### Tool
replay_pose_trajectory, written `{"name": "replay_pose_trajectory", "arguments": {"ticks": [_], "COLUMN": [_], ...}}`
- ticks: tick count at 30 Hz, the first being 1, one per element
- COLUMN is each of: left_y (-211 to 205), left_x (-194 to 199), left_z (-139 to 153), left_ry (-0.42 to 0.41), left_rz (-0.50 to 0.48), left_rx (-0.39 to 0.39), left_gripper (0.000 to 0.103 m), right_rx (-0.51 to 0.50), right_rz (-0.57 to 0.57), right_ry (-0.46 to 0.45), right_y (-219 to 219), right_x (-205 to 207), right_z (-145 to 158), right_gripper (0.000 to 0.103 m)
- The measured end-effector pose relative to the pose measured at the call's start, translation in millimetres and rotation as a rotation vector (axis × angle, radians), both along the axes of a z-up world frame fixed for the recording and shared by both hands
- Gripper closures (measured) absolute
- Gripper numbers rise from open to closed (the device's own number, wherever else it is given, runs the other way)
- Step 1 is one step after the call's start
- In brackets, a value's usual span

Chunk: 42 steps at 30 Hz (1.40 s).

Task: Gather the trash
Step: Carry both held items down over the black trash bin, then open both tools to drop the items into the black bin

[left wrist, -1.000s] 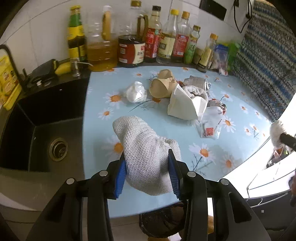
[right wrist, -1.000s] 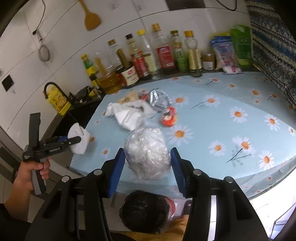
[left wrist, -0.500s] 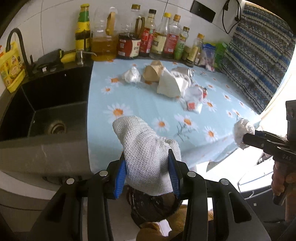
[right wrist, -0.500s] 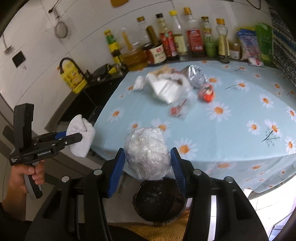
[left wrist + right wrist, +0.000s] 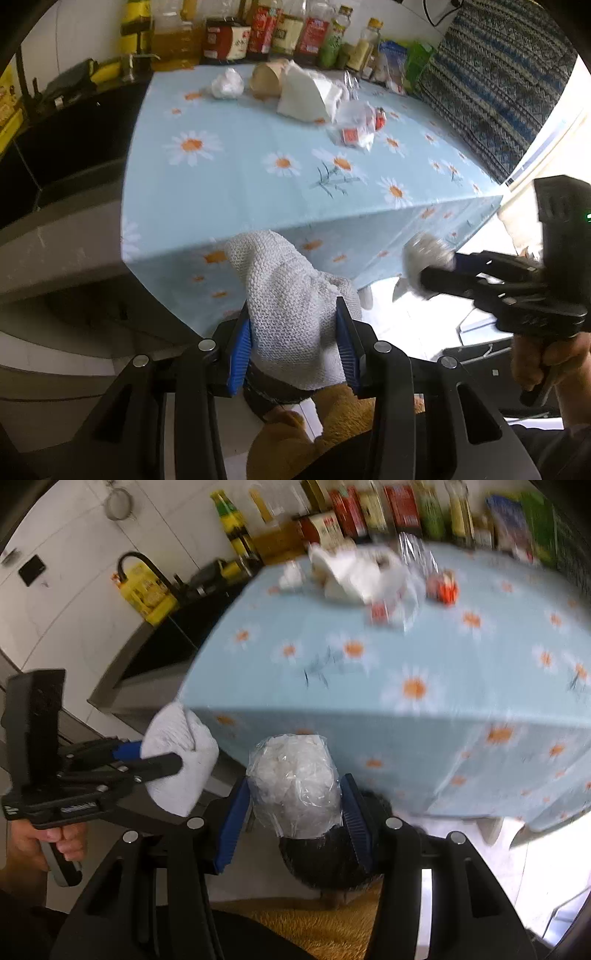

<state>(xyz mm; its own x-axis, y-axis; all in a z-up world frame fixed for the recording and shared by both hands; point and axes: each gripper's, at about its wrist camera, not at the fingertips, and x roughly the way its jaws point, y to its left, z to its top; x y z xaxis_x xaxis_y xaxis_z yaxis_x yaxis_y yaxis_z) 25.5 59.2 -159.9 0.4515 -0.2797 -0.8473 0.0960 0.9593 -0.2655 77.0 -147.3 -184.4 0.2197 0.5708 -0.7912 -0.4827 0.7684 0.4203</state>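
My left gripper point(image 5: 291, 343) is shut on a crumpled white knitted cloth point(image 5: 288, 302) and holds it below the table's front edge, over a black bin point(image 5: 273, 391). My right gripper point(image 5: 295, 812) is shut on a clear plastic bag of white scraps point(image 5: 293, 779), above the same black bin point(image 5: 325, 860). Each gripper shows in the other's view: the right gripper point(image 5: 424, 271) with its bag, the left gripper point(image 5: 173, 753) with its cloth point(image 5: 177, 760). More trash lies on the table: a white paper bag point(image 5: 306, 96), a brown paper cup point(image 5: 264, 83), a white wad point(image 5: 227, 85), and small wrappers point(image 5: 354, 133).
The table has a blue daisy tablecloth point(image 5: 258, 173) hanging over its front edge. A row of sauce bottles point(image 5: 258, 33) lines the back wall. A dark sink point(image 5: 55, 147) is on the left. A patterned blue fabric point(image 5: 491, 81) is on the right. Brown fuzzy material point(image 5: 332, 424) lies below the bin.
Both grippers have pulled back from the table and dropped below its front edge, still holding the cloth and the plastic bag. They now sit closer together over the black bin.
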Motion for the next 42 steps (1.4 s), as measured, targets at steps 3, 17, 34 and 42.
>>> {"name": "replay_pose_trajectory", "arguments": {"ticks": [3,17,34,42], "left_y": [-3,-19,-9,-9], "left_x": [1,15,18,16], "left_z": [-16,-86,-83,-66], "left_ry": [0.032,0.258,0.279,0.223], "left_rz": [-0.007,-0.052,-0.033,-0.037], "left_rx": [-0.011,-0.044,-0.112,-0.120], "left_gripper": [0.064,0.047,0.047,0.047], "right_rx": [-0.010,-0.013,-0.022,-0.025], "right_rz": [-0.012,-0.097,-0.107,-0.117], "right_ry": [0.062,0.232,0.194,0.129], "right_y": [-2,-11,-12,-11], "right_x": [0,7,15,13], "right_z": [-24,-76,-54,-32], "right_gripper": [0.052,0.046,0.038,0.038]}}
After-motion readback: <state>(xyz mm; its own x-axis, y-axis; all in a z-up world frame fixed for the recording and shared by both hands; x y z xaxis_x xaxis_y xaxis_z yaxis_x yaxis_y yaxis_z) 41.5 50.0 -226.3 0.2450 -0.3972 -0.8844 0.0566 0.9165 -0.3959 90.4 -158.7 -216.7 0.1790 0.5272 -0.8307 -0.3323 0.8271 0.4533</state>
